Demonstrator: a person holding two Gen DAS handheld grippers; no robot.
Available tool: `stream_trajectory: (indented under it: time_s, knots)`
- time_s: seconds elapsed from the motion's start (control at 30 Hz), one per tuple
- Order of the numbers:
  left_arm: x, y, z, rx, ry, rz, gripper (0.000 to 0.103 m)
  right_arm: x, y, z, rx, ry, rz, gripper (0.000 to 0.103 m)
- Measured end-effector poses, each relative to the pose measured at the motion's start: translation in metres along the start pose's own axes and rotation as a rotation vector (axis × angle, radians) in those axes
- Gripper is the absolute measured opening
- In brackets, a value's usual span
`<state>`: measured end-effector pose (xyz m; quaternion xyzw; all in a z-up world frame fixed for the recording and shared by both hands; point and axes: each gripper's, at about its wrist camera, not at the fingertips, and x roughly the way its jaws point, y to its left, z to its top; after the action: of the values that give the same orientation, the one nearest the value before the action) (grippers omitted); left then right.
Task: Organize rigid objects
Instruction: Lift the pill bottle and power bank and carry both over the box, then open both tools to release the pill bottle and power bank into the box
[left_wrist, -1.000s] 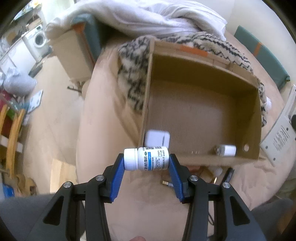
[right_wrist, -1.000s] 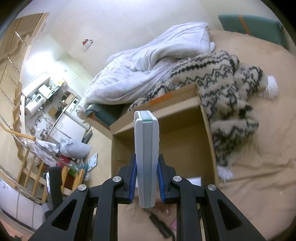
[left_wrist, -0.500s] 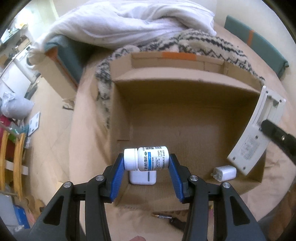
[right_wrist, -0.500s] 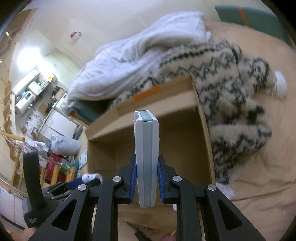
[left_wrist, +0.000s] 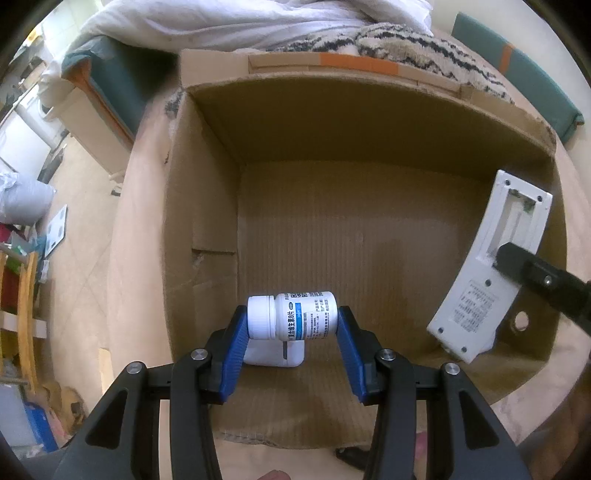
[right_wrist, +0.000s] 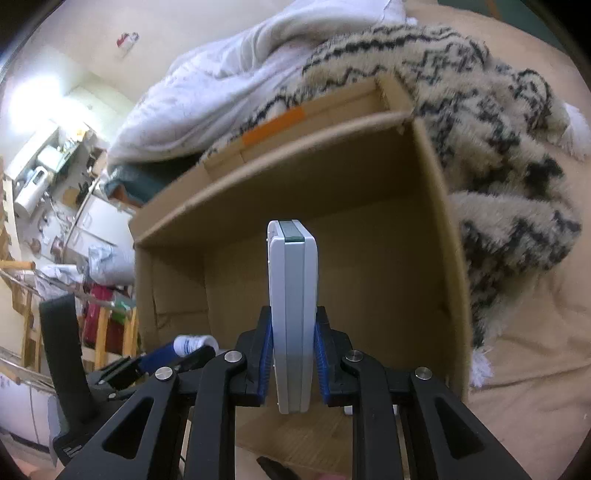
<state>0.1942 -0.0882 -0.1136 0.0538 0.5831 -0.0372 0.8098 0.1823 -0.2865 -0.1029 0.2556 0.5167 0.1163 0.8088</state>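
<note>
Over the open cardboard box (left_wrist: 207, 206) on the bed, my left gripper (left_wrist: 291, 321) pinched a white pill bottle (left_wrist: 291, 316) sideways, cap to one pad and base to the other. Beneath it a white charger block (left_wrist: 275, 354) lay on the box floor. My right gripper (right_wrist: 293, 354) clamped a flat white remote (right_wrist: 292, 314) on edge, above the box's right side; in the left view that remote (left_wrist: 487, 273) hung inside the right wall. To finish well, I judged I should lower the bottle to a bare patch of floor beside the charger before spreading the pads, so it would not roll or knock anything. Compared with half a second earlier, both grippers had moved forward and lower, the box filled more of each view, and the small white plug near the front wall was now hidden behind the remote
</note>
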Motion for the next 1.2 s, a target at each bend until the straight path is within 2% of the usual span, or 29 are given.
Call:
stream_trajectory:
  time_s: [0.37,0.5,0.9,1.03,1.13,1.2]
  knots:
    - [0.005,-0.004,-0.003,0.018,0.01,0.022,0.043,0.026,0.004,-0.008,-0.038,0.087,-0.065,0.022]
    - [0.006,-0.004,-0.003,0.023,0.015,0.027,0.043,0.028,0.003,-0.006,-0.039,0.086,-0.092,0.022]
    - [0.007,-0.003,-0.005,0.027,0.021,0.026,0.043,0.036,0.004,-0.005,-0.027,0.094,-0.106,0.023]
    - [0.007,-0.001,-0.006,0.031,0.023,0.02,0.044,0.031,0.0,-0.004,-0.018,0.07,-0.132,0.023]
    - [0.004,-0.006,-0.005,0.03,0.02,0.016,0.047,0.019,0.0,0.0,-0.01,0.01,-0.123,0.026]
    - [0.002,-0.006,-0.005,0.026,0.017,0.014,0.061,0.007,0.004,0.003,-0.029,-0.05,-0.126,0.032]
